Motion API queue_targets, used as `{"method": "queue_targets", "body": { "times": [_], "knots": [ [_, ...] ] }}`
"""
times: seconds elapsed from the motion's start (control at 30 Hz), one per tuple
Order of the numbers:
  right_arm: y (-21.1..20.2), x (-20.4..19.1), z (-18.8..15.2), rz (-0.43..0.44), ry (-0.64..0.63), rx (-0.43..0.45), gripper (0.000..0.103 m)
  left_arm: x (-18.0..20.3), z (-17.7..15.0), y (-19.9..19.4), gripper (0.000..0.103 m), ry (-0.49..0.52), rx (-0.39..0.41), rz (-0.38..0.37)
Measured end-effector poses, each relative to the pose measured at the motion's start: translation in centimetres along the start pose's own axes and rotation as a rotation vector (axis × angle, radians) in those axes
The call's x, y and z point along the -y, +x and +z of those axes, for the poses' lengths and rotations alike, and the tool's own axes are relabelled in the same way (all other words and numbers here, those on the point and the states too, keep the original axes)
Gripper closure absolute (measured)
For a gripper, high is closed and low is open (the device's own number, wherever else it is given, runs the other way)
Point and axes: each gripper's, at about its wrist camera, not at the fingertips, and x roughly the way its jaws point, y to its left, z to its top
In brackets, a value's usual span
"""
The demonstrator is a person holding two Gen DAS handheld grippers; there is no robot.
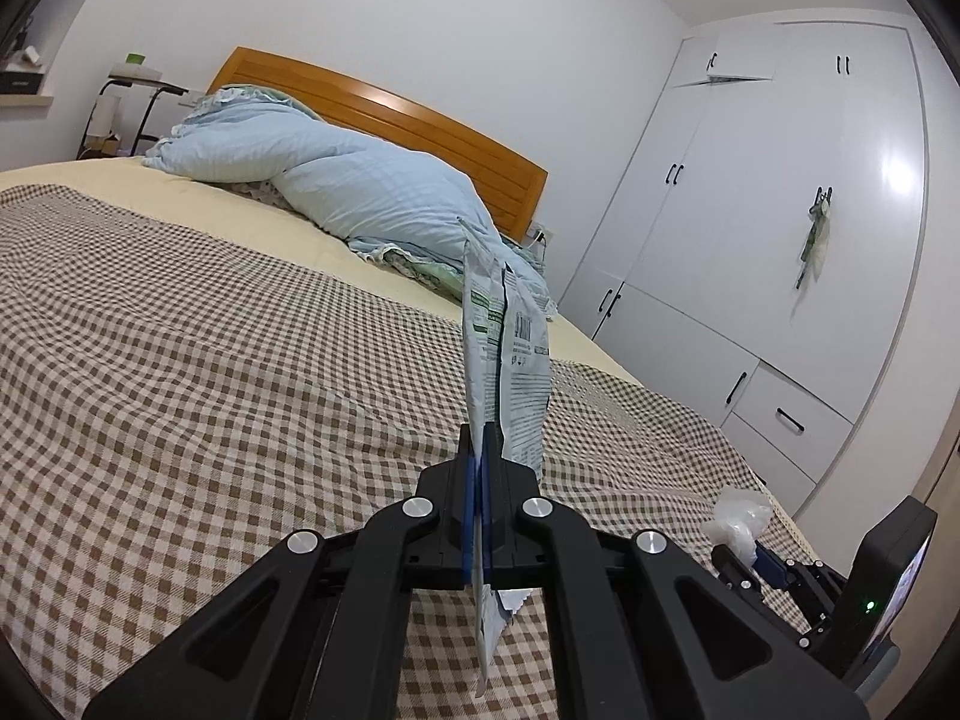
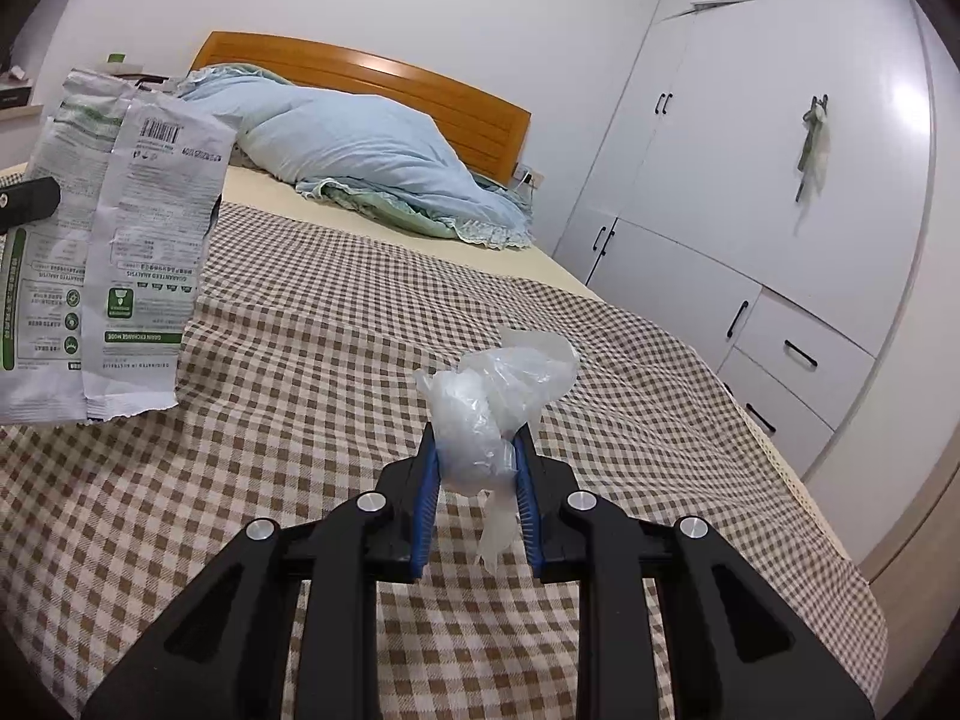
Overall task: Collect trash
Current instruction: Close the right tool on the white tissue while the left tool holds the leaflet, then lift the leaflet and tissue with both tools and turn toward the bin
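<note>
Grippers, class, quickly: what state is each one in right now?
Left gripper: shut on the printed packet.
Right gripper: shut on the crumpled clear plastic.

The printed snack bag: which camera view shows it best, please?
The right wrist view shows the printed snack bag best: its flat side faces the camera, so barcode and text panels are visible. In the left wrist view the same bag is seen almost edge-on, clamped upright in the left gripper, and only a narrow printed strip shows.
</note>
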Motion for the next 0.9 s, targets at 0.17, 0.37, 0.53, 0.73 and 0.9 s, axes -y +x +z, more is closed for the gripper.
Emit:
{"method": "queue_targets", "body": {
  "times": [0.17, 0.37, 0.53, 0.73, 0.9],
  "knots": [
    [-1.5, 0.4, -0.5, 0.014, 0.036, 0.011, 0.080, 0.4, -0.3, -0.9, 0.103, 0.032, 0.005, -0.002],
    [-3.0, 0.4, -0.9, 0.022, 0.049, 0.020, 0.080, 0.9, -1.0, -2.3, 0.103, 0.073, 0.011, -0.015],
    [-4.2, 0.2, -1.3, 0.022, 0.031, 0.031, 0.080, 1.4, -1.5, -4.1, 0.103, 0.100, 0.025, -0.036],
    [-6.2, -0.2, -1.9, 0.050, 0.011, 0.053, 0.080, 1.5, -2.4, -7.1, 0.103, 0.101, 0.060, -0.075],
    [-7.7, -0.8, -2.3, 0.046, -0.018, 0.074, 0.080, 1.6, -2.8, -8.7, 0.103, 0.108, 0.068, -0.083]
  ]
}}
